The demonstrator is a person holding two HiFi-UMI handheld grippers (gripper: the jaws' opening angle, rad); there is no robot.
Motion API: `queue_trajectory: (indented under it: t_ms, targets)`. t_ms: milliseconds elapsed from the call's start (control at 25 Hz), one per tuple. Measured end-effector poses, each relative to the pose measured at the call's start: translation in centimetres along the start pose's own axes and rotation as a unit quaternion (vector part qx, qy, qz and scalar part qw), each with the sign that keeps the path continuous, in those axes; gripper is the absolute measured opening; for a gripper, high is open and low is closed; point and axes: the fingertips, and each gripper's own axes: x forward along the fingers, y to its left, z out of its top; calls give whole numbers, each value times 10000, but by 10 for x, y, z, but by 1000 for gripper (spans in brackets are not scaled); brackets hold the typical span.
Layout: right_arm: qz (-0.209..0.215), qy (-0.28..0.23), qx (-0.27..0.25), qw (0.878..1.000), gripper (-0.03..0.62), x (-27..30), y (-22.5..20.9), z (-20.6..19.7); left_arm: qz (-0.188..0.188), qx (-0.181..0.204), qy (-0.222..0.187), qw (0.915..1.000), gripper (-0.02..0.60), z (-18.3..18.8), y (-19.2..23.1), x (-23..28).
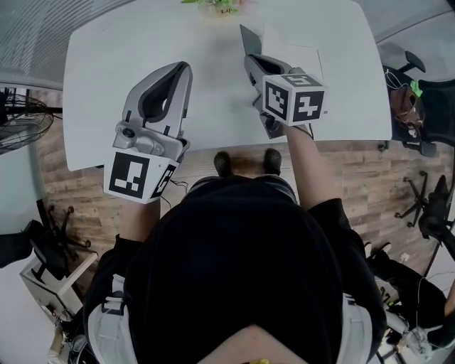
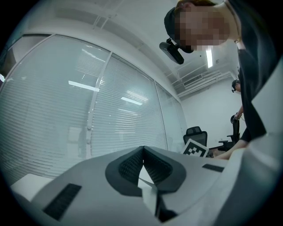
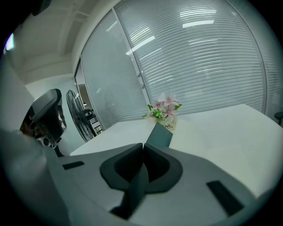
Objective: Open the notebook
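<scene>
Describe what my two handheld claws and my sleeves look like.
Both the left claw and right claw are light grey shells with dark ribbed pads, each carrying a white cube with black square markers. Sleeves are short and black.

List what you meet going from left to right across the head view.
floor fan → left gripper → flowers → right gripper → office chair
</scene>
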Motion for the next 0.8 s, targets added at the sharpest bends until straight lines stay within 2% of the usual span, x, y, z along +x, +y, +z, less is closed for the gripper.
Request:
queue_trajectory:
  t_ms: [480, 800]
  targets:
    - [-219, 538, -402, 9975, 17, 49, 19, -52, 123, 24, 145, 9998, 12, -9, 11, -25]
    - [-516, 793, -632, 9935, 18, 66, 16, -68, 148, -19, 280, 9995, 12, -19, 13, -32]
